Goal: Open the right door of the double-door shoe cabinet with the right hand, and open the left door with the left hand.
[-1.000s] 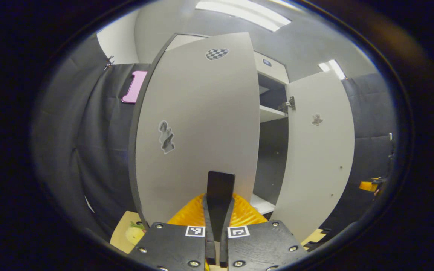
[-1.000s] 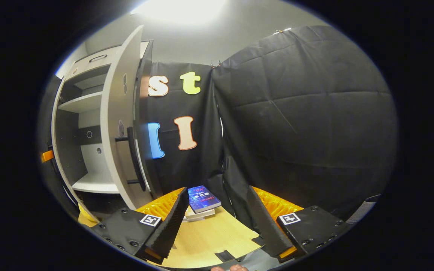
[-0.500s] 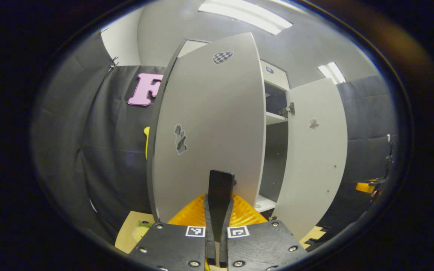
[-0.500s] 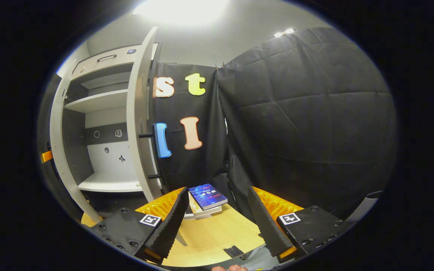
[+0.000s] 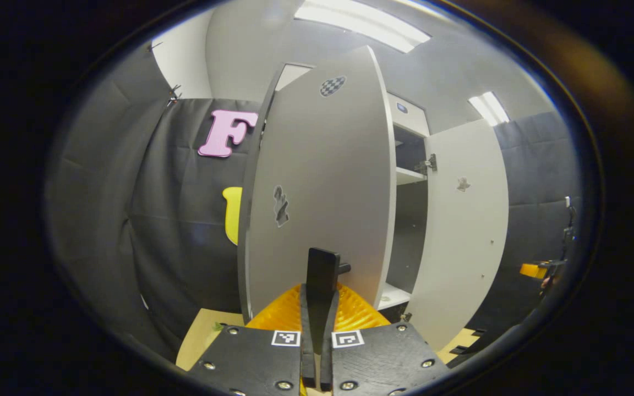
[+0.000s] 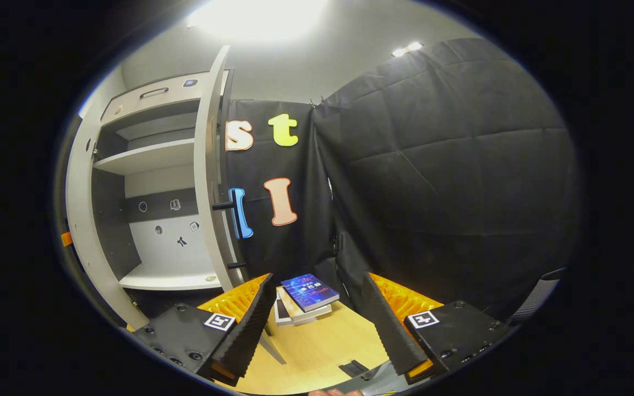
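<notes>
Grey board takes up most of my left gripper view: the left door [image 5: 322, 181] stands swung well out, edge-on to me, with my left gripper [image 5: 321, 269] closed tight on what I take to be its handle [image 5: 343, 269], a dark stub showing just past the fingertips. I count two doors here; the right door [image 5: 463, 220] already hangs wide open beyond the cabinet [image 5: 408, 187] interior. Far right, the other gripper shows as an orange speck.

In my right gripper view, my right gripper [image 6: 317, 308] is spread wide and holds nothing, hovering over the wooden table [image 6: 322, 346] near one stack of books [image 6: 303, 300]. I count two shelves inside.

I judge the left-door step nearly finished; next I would let go of the handle and draw back.
</notes>
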`<state>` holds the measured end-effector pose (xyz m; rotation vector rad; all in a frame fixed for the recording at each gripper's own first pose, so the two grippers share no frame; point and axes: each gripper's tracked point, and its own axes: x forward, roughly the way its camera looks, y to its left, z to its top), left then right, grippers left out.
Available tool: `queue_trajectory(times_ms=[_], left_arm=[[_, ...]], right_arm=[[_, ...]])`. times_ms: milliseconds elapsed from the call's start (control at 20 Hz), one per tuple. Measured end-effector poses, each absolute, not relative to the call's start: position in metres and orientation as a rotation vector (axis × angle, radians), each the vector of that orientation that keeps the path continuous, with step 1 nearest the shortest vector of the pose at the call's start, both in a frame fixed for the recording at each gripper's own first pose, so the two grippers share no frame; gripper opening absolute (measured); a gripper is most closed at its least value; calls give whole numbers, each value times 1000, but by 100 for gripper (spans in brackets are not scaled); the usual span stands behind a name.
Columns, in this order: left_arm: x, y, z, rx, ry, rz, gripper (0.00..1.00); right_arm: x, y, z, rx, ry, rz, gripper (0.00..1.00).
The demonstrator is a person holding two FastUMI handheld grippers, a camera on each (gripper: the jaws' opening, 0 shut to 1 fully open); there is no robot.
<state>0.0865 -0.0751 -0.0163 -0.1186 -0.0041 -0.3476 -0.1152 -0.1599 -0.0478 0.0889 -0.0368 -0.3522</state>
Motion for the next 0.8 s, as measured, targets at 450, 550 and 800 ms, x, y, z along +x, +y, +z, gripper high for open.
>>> queue_trajectory(times_ms=[450, 550, 800], left_arm=[[75, -7, -21, -102, -15, -245, 5], [81, 18, -25, -88, 0, -228, 4], [79, 39, -20, -116, -13, -286, 4]], right_arm=[[-120, -138, -49, 57, -46, -350, 98], [-115, -131, -47, 63, -46, -339, 98], [-109, -110, -50, 19, -25, -338, 98]])
